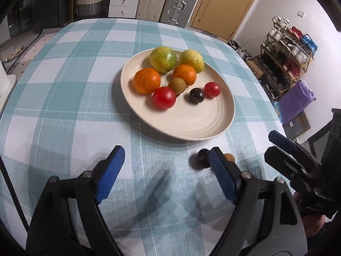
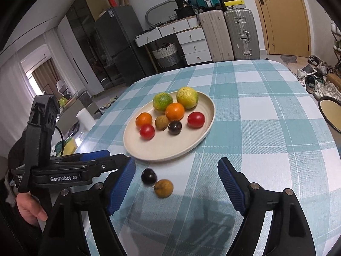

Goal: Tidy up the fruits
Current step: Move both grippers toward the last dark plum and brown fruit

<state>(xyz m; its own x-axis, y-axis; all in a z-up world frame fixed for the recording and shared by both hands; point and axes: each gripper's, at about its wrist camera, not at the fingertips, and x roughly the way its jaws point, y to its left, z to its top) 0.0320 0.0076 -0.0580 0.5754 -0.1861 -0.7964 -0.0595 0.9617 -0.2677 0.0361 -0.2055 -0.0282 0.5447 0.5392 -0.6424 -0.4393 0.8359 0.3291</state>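
Left wrist view: the left gripper hangs over the checked tablecloth on the near side of the cream plate, its blue-padded jaws spread wide with nothing between them; the plate holds two green-yellow citrus at its far side, two oranges nearer, a brown lychee-like fruit at the middle, two red tomatoes and a dark plum; off the plate, just beyond its near rim, a second dark plum lies on the cloth, partly behind the gripper's right finger, with a small brown fruit touching or just beside it; the right gripper shows at the right of the plate's near edge, jaws parted.

Right wrist view: the right gripper is also on the near side of the plate, jaws wide apart and empty; the loose plum and the brown fruit lie on the cloth just in front of the plate's near rim, touching each other, ahead of the open fingers; the left gripper lies to the left of the plate's near rim, held by a hand; whether its jaws are open I cannot tell from this side.
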